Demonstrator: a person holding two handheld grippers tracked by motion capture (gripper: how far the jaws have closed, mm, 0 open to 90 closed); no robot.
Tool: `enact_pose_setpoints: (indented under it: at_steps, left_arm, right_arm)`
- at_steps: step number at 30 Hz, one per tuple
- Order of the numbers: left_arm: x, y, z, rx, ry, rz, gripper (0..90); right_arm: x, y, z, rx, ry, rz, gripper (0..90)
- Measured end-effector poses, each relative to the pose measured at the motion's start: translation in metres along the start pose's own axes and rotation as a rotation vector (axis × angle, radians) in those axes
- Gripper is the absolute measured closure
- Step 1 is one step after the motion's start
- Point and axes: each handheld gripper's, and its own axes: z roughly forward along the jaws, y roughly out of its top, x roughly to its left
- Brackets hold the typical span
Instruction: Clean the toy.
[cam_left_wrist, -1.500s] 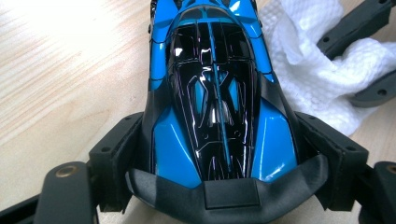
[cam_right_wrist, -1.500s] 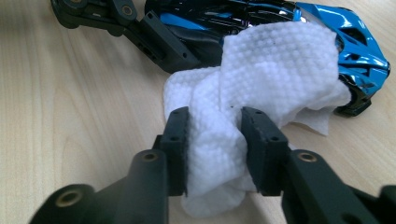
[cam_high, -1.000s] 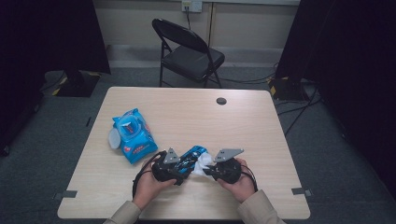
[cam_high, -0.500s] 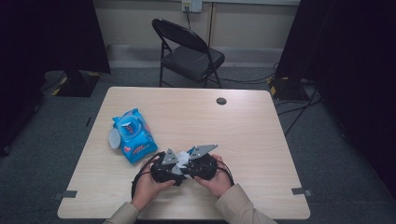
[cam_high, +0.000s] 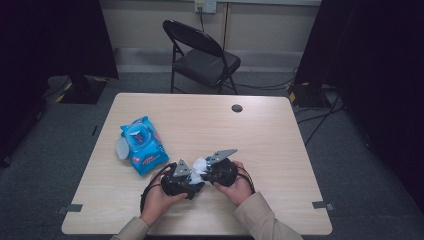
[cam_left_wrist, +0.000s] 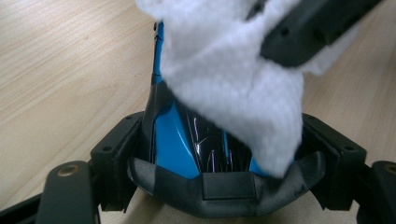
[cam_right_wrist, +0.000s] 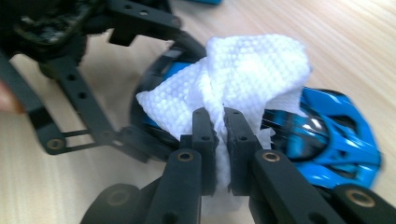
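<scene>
Toy car (cam_right_wrist: 327, 140), blue and shiny with dark windows, sits low over the near middle of the table (cam_high: 280, 135), clamped between the jaws of the left gripper (cam_high: 181, 181). In the left gripper view the car's body (cam_left_wrist: 175, 140) is wedged between the two black jaws, which press on its sides. The right gripper (cam_right_wrist: 219, 126) is clenched on a white wipe (cam_right_wrist: 243, 74): its two jaws stand almost together with a fold of the textured cloth pinched between them. The wipe drapes over the middle of the car, touching its roof, while the car's front end pokes out bare to the right in the right gripper view. From above, the two grippers meet tip to tip, the wipe (cam_high: 199, 165) showing as a white bunch between them, the right gripper (cam_high: 220, 170) just right of it. Both hands hold their tools close to the near edge. A blue wipes pack (cam_high: 142, 145) lies on the table to the left, a little farther off, apart from the grippers. A black folding chair (cam_high: 200, 55) stands beyond the far edge.
</scene>
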Motion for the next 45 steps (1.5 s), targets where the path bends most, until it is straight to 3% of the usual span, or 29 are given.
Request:
enact_pose_setpoints:
  at_steps: [8, 10, 15, 28, 32, 45]
  left_arm:
    - [0.000, 0.000, 0.000, -0.001, 0.001, -0.002, 23.3]
    - [0.000, 0.000, 0.000, -0.001, 0.002, -0.002, 23.3]
    - [0.000, 0.000, 0.000, -0.001, 0.002, -0.002, 23.3]
    - [0.000, 0.000, 0.000, -0.001, 0.005, 0.002, 23.3]
    - [0.000, 0.000, 0.000, 0.000, 0.006, 0.003, 23.3]
    - [0.000, 0.000, 0.000, -0.001, 0.005, 0.001, 23.3]
  right_arm:
    - [-0.023, -0.007, -0.007, 0.009, -0.072, 0.046, 85.5]
    - [-0.030, -0.010, -0.008, -0.008, -0.059, 0.075, 85.6]
    - [-0.032, -0.009, -0.009, 0.003, -0.091, 0.062, 85.6]
    - [-0.051, -0.011, -0.011, 0.004, -0.149, 0.126, 85.6]
    - [-0.058, -0.012, -0.009, 0.001, -0.135, 0.151, 85.6]
    - [-0.065, -0.012, -0.010, 0.020, -0.187, 0.165, 85.5]
